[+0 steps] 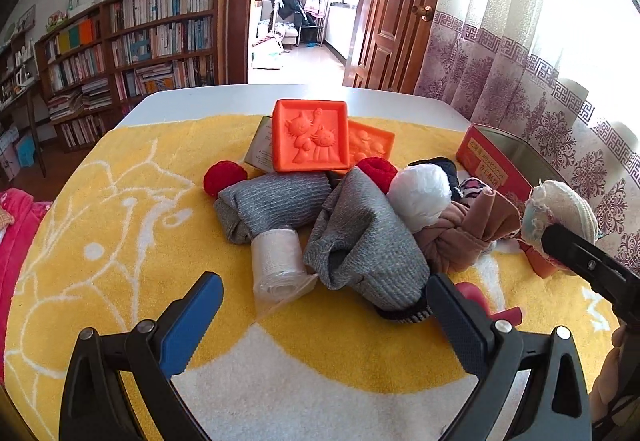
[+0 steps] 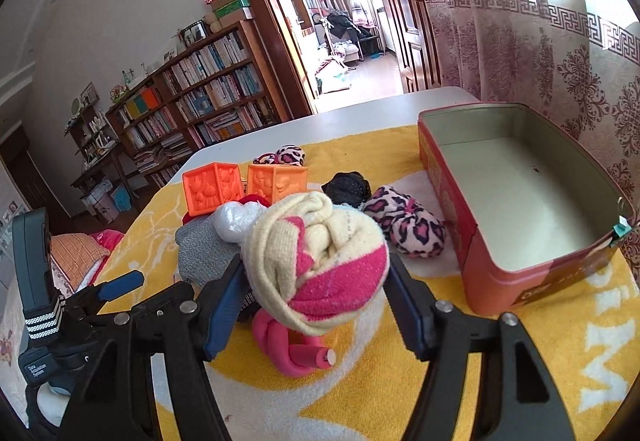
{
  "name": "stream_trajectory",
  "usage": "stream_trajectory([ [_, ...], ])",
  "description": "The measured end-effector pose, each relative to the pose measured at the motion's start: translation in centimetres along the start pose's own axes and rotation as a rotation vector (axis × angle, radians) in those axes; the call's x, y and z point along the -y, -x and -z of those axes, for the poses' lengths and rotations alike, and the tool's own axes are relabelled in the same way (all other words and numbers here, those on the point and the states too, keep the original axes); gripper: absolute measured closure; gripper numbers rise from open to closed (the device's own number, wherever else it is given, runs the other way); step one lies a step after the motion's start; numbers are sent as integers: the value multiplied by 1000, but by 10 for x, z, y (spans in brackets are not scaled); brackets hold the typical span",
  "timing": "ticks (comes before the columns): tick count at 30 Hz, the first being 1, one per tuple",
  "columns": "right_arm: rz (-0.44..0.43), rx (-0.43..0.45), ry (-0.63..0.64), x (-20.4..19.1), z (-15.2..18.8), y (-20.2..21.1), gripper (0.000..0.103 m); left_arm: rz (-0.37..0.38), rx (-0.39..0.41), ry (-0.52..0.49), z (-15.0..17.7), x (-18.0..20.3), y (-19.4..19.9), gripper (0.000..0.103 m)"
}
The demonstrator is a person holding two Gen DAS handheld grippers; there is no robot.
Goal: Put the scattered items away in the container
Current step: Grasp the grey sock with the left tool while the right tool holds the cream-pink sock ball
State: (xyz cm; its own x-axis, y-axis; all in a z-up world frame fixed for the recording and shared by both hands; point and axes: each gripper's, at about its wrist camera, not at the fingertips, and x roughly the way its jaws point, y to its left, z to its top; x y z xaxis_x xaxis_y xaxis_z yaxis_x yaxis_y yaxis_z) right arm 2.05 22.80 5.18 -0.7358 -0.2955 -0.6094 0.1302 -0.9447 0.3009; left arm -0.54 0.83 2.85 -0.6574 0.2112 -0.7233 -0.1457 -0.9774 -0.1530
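My right gripper [image 2: 316, 273] is shut on a rolled cream and pink sock [image 2: 320, 257], held above the yellow towel [image 2: 400, 381]. The same sock [image 1: 560, 209] shows at the right edge of the left wrist view. The red tin [image 2: 480, 273] stands open and bare inside, just right of the sock. My left gripper [image 1: 324, 281] is open, with nothing between its fingers, in front of a pile: two grey rolled cloths [image 1: 360, 241], a white roll [image 1: 276, 261], red pom-poms [image 1: 225, 177] and a white plastic ball [image 1: 420, 197].
Two orange relief blocks [image 1: 310, 135] stand behind the pile. Leopard-print socks [image 2: 408, 221], a black sock [image 2: 346, 187], a brown knotted stocking [image 1: 464, 237] and a twisted pink piece [image 2: 296, 349] lie on the towel. A curtain hangs behind the tin; bookshelves stand far left.
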Motion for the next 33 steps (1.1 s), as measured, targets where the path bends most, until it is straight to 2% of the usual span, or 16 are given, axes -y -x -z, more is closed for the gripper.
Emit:
stream_trajectory([
  [3,4,9,-18,9,1,5,32,24,-25,0,-11,10,-12,0],
  [7,9,10,-30,17,3,8,32,5,-54,-25,-21,21,-34,2],
  [8,11,11,-30,20,6,9,32,9,-59,-30,-23,23,-38,6],
  [10,16,13,-34,24,7,11,32,9,-75,-56,-23,27,-47,31],
  [12,19,15,-43,28,6,12,32,-34,-77,-65,-20,26,-51,34],
  [14,23,18,-50,32,6,13,32,-46,-71,-69,-18,26,-49,38],
  [16,27,22,-57,34,5,13,32,-51,-62,-60,-18,26,-44,49],
  [18,28,26,-62,37,5,15,32,-43,-57,-35,-18,23,-38,54],
  [22,36,47,-67,39,3,21,32,-32,-39,8,-16,17,-24,60],
  [27,53,71,-81,47,1,29,32,-22,14,48,-17,14,1,62],
  [33,76,103,-106,58,-2,41,32,-8,89,38,-29,24,32,62],
])
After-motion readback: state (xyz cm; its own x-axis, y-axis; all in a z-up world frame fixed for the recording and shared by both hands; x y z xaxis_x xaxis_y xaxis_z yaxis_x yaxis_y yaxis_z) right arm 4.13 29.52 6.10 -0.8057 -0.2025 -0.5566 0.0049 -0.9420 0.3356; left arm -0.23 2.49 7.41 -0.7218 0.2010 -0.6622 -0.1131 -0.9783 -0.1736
